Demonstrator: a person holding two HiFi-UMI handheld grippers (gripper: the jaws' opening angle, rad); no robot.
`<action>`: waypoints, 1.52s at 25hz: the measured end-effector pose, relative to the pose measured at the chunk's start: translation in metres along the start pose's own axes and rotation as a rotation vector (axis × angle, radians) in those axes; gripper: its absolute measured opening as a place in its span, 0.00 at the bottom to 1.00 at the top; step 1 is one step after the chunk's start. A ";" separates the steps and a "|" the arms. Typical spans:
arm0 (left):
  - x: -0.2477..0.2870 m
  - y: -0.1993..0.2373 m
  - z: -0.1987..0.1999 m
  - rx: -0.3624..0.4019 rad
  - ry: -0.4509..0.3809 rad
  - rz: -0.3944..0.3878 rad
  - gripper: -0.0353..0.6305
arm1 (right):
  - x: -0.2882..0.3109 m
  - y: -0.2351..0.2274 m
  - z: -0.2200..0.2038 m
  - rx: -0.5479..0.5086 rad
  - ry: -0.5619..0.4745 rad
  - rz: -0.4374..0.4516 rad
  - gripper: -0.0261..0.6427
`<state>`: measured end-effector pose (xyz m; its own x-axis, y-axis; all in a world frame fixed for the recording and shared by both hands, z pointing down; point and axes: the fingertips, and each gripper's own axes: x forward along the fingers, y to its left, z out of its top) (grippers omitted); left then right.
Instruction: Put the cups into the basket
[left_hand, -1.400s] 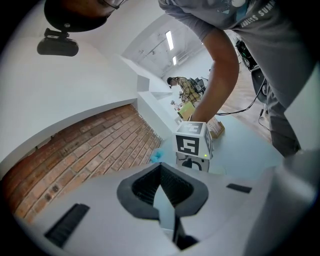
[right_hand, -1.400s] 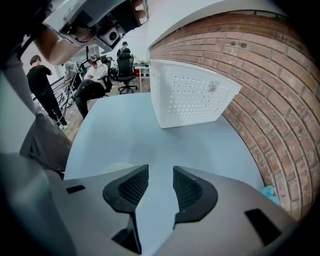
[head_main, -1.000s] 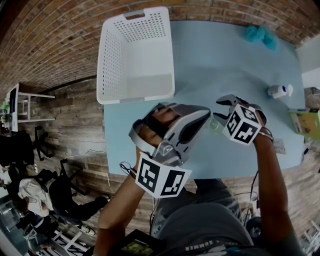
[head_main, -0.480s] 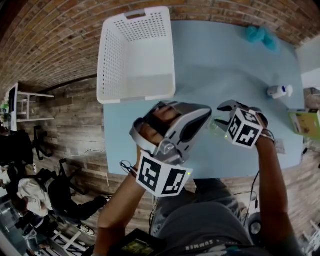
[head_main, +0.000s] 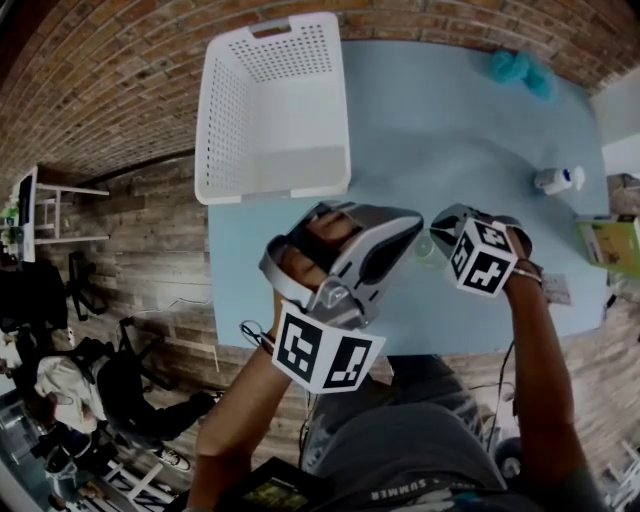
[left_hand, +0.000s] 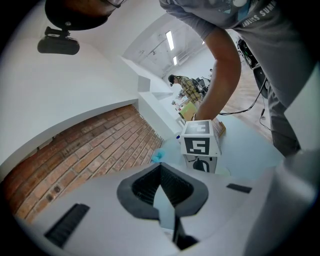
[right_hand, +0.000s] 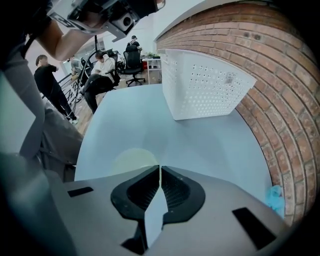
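Note:
A pale translucent cup (head_main: 427, 250) stands on the light blue table (head_main: 450, 120), between my two grippers. My right gripper (head_main: 440, 228) points steeply down at it. Its jaws have just been closing, and in the right gripper view the pads (right_hand: 172, 187) meet at the rim of the yellowish cup (right_hand: 131, 159), seemingly pinching its thin wall. My left gripper (head_main: 408, 226) hangs just left of the cup, shut (left_hand: 161, 172) and holding nothing. The white perforated basket (head_main: 215, 120) stands empty at the table's far left, and its wall (right_hand: 205, 85) rises ahead of the right gripper.
At the far right corner lies a blue cloth (head_main: 520, 68). A small white bottle (head_main: 558, 181) and a green box (head_main: 610, 245) sit near the right edge. The table's near edge runs just under my hands. People sit on office chairs (right_hand: 102, 67) beyond the table.
The right gripper's jaws, wide open before, have come together at the cup, and its marker cube has shifted slightly left. The left gripper, the cup and the basket have stayed put.

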<state>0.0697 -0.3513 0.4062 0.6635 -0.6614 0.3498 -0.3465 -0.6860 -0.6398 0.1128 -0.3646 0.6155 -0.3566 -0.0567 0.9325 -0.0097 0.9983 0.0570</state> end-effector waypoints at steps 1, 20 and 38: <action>-0.001 0.000 0.001 0.001 0.001 0.000 0.05 | 0.000 0.001 0.000 0.006 -0.003 0.000 0.08; -0.012 -0.001 0.008 0.023 0.001 0.015 0.05 | -0.020 0.009 0.009 0.009 -0.029 -0.047 0.07; -0.040 0.016 0.006 0.030 -0.001 0.070 0.05 | -0.068 -0.001 0.049 -0.040 -0.065 -0.156 0.07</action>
<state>0.0411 -0.3336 0.3781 0.6388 -0.7072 0.3029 -0.3724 -0.6287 -0.6827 0.0911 -0.3614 0.5348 -0.4131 -0.2092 0.8863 -0.0329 0.9761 0.2150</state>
